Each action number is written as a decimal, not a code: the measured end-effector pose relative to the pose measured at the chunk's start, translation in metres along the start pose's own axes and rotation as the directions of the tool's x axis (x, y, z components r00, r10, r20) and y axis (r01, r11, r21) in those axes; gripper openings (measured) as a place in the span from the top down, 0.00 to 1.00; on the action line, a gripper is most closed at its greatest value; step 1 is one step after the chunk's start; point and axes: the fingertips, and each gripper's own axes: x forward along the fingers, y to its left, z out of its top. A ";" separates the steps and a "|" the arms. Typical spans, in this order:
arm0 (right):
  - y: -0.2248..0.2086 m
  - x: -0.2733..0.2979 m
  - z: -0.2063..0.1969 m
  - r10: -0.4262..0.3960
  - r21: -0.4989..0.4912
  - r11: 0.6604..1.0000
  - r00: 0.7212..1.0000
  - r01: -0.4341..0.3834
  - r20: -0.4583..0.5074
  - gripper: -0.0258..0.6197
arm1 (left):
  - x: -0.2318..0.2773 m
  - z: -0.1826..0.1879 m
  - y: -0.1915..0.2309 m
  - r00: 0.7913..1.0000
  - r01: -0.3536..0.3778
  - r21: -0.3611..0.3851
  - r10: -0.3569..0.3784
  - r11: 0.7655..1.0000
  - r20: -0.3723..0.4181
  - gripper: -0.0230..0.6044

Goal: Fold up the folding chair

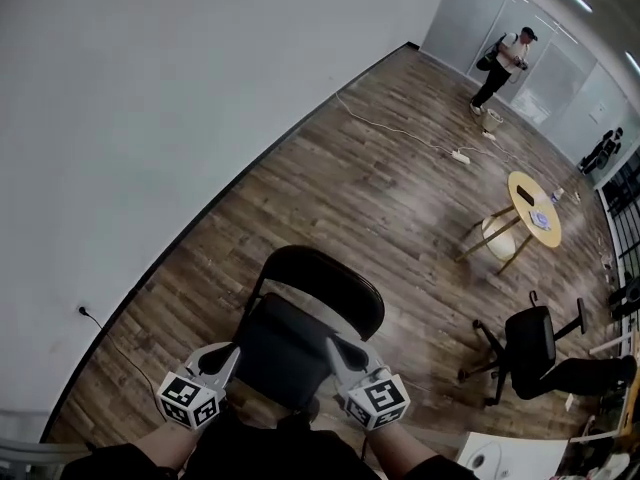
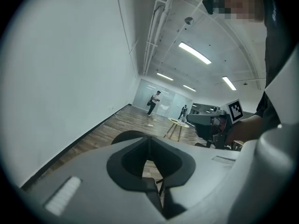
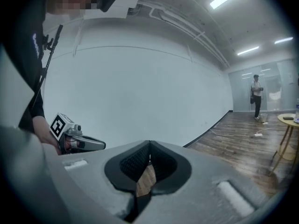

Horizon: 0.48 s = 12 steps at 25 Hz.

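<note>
The folding chair (image 1: 318, 286) is standing open at the lower centre of the head view, on the wood floor (image 1: 380, 198); the left gripper (image 1: 229, 355) and right gripper (image 1: 333, 351) are sitting at either side of its seat (image 1: 285, 353), both with jaws pressed together on nothing; whether they are touching it I cannot tell. The chair is looking stiff and fairly light, probably a metal frame that is pinching at the hinges when folding; gripping the seat's front edge or the backrest (image 1: 335, 283) top is seeming safest.
</note>
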 end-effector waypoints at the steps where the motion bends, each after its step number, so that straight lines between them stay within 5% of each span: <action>1: -0.008 -0.001 -0.002 0.018 -0.003 1.000 1.000 -0.018 -0.005 0.96 | 0.004 -0.007 -0.001 1.000 -0.024 -0.012 0.024 1.000 -0.002 0.93; 12: -0.078 0.017 -0.030 0.108 -0.052 0.992 0.988 -0.114 -0.109 0.90 | 0.039 -0.086 0.019 0.985 -0.170 -0.163 0.164 0.972 -0.051 0.80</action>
